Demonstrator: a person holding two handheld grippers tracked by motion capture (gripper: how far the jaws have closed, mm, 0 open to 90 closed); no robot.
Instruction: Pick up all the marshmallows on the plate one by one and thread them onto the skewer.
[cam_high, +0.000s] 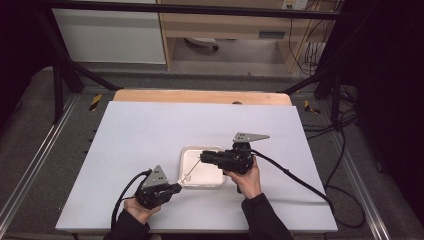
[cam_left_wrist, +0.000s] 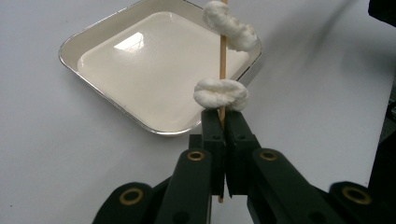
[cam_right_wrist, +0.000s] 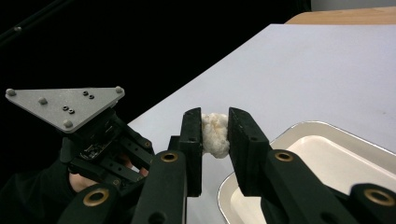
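Observation:
My left gripper (cam_left_wrist: 223, 115) is shut on the lower end of a thin wooden skewer (cam_left_wrist: 222, 56), which stands up over a white tray (cam_left_wrist: 112, 70). Two white fluffy pieces are threaded on it, one (cam_left_wrist: 221, 93) just above the jaws and another (cam_left_wrist: 229, 29) higher up. In the high view the left gripper (cam_high: 177, 187) sits at the tray's front left corner, and the skewer (cam_high: 191, 169) slants up to my right gripper (cam_high: 202, 158). The right gripper (cam_right_wrist: 215, 115) is shut on a third white piece (cam_right_wrist: 215, 134); I cannot tell whether the stick has entered that piece.
The tray (cam_high: 217, 181) rests on a white tabletop (cam_high: 150, 130) with a wooden edge (cam_high: 200, 96) at the far side. Black cables (cam_high: 295, 177) trail from both grippers. A dark frame and grey floor surround the table.

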